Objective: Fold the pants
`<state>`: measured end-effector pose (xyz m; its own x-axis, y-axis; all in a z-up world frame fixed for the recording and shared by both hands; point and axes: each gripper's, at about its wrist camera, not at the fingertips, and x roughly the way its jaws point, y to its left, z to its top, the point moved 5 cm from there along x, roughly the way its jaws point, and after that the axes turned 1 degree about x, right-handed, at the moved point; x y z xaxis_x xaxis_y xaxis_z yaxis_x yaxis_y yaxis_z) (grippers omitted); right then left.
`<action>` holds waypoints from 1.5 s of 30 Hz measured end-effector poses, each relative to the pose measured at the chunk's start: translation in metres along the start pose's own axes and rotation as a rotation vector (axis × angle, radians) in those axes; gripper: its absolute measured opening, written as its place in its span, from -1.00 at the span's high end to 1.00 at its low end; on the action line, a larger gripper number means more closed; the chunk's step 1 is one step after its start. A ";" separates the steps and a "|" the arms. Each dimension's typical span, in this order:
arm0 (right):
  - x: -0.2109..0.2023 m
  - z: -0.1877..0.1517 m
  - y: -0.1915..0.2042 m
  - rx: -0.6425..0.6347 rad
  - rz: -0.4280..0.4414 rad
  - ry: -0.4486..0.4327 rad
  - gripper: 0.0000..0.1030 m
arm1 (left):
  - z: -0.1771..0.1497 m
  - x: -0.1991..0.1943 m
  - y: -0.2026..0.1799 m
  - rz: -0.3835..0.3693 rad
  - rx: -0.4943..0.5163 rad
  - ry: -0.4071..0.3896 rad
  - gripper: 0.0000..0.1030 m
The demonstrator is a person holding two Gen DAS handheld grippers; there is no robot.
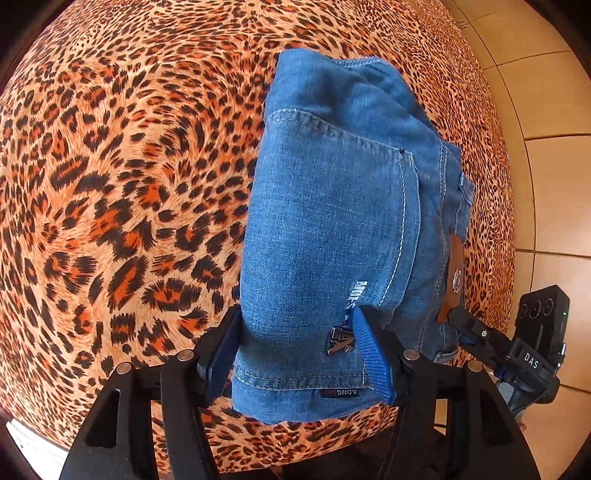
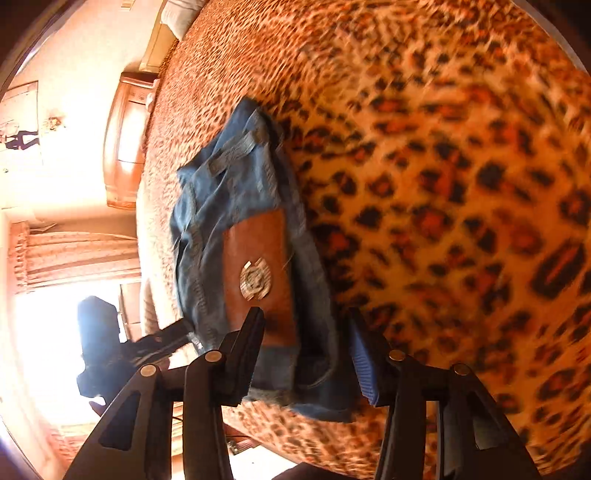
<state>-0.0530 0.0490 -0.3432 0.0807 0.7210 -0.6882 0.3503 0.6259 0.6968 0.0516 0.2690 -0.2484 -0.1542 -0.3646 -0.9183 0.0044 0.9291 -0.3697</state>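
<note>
Folded blue jeans (image 1: 332,221) lie on the leopard-print bedspread (image 1: 110,184), back pocket up, near the bed's right edge. My left gripper (image 1: 295,321) stands over the bundle's near end, its blue-padded fingers (image 1: 373,354) spread wide with denim between them, not squeezing it. In the right wrist view the jeans (image 2: 229,192) show a brown leather patch (image 2: 258,251) with a metal badge. My right gripper (image 2: 306,317) straddles the waistband by that patch, jaws apart. It also shows from the left wrist as the right gripper (image 1: 461,325), tips at the patch.
Beige floor tiles (image 1: 546,184) run beyond the bed's right edge. A wooden nightstand (image 2: 125,147), a curtain (image 2: 74,254) by a bright window and a white pillow (image 2: 181,14) show in the right wrist view. The left gripper (image 2: 166,339) is dark there.
</note>
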 end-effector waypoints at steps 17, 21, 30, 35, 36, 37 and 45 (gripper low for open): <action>-0.002 -0.018 0.031 -0.053 -0.262 -0.088 0.29 | -0.021 -0.009 -0.026 0.215 0.216 -0.140 0.49; -0.008 -0.020 0.043 -0.050 -0.276 -0.077 0.27 | -0.024 -0.020 -0.025 0.212 0.217 -0.136 0.49; -0.027 0.015 0.050 -0.020 -0.218 -0.137 0.18 | 0.024 -0.044 0.001 0.055 0.027 -0.133 0.33; -0.018 0.066 0.064 -0.020 -0.207 -0.177 0.17 | 0.061 -0.027 -0.004 0.048 -0.016 -0.113 0.07; -0.015 0.075 0.065 -0.016 -0.200 -0.182 0.16 | 0.065 -0.022 -0.003 0.028 -0.035 -0.109 0.07; -0.011 0.084 0.067 -0.016 -0.194 -0.183 0.09 | 0.067 -0.017 -0.003 0.011 -0.058 -0.100 0.08; -0.003 0.108 0.120 -0.213 -0.219 -0.221 0.73 | 0.078 -0.027 -0.006 0.043 -0.074 -0.193 0.53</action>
<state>0.0899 0.0903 -0.2795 0.2323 0.4960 -0.8367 0.1820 0.8229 0.5383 0.1330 0.2687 -0.2320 0.0368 -0.3231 -0.9457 -0.0668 0.9434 -0.3249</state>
